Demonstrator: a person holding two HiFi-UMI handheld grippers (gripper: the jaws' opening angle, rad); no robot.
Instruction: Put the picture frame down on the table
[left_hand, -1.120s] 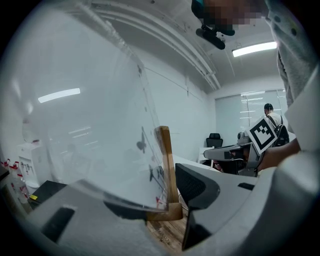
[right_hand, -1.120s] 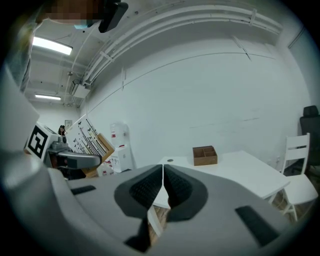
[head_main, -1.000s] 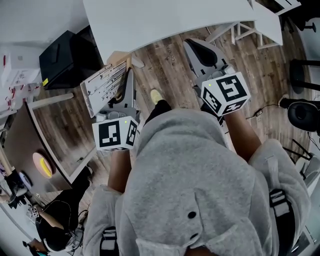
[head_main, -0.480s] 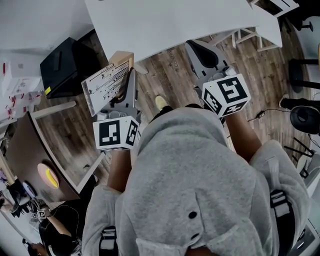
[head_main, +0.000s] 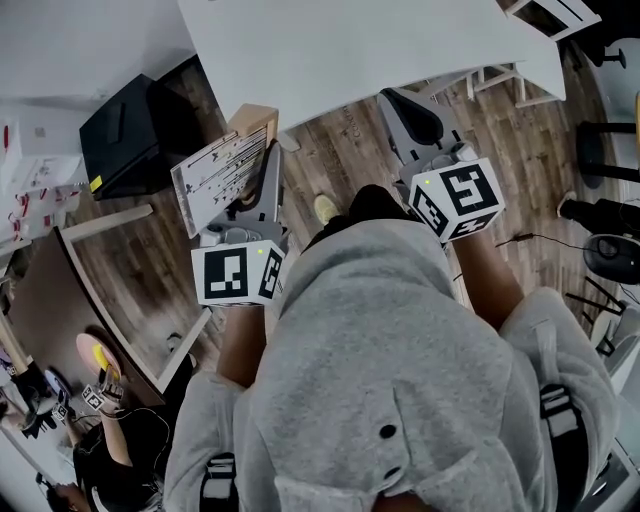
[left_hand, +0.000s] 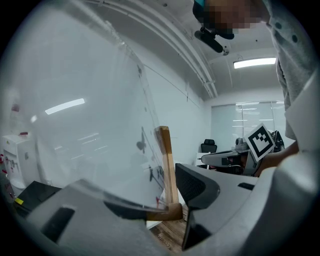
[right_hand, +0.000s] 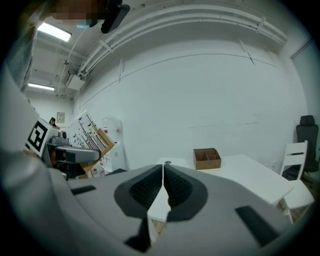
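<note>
Broadly, the white counter is seen across the top of the head view. Its near part is bare, and that stretch is judged to be where the frame is meant to land. The picture frame is not on it yet. It is held in the air just short of the counter's near edge, over the wooden floor, to the left of the person's body. It is carried tilted, its printed face turned up and to the left, probably so that a bottom edge can be set down first.

The left gripper is clamped on the frame at a lower wooden corner, with the pane lying against one jaw and the wooden moulding rising between the two. Such a low, off-centre hold is judged liable to let the frame swing. The right gripper is held beside it and pointed at the counter, its jaws pressed together on nothing, presumably so it is free to steady the frame. A small wooden box is seen farther along the counter, well apart from the likely landing spot.
</note>
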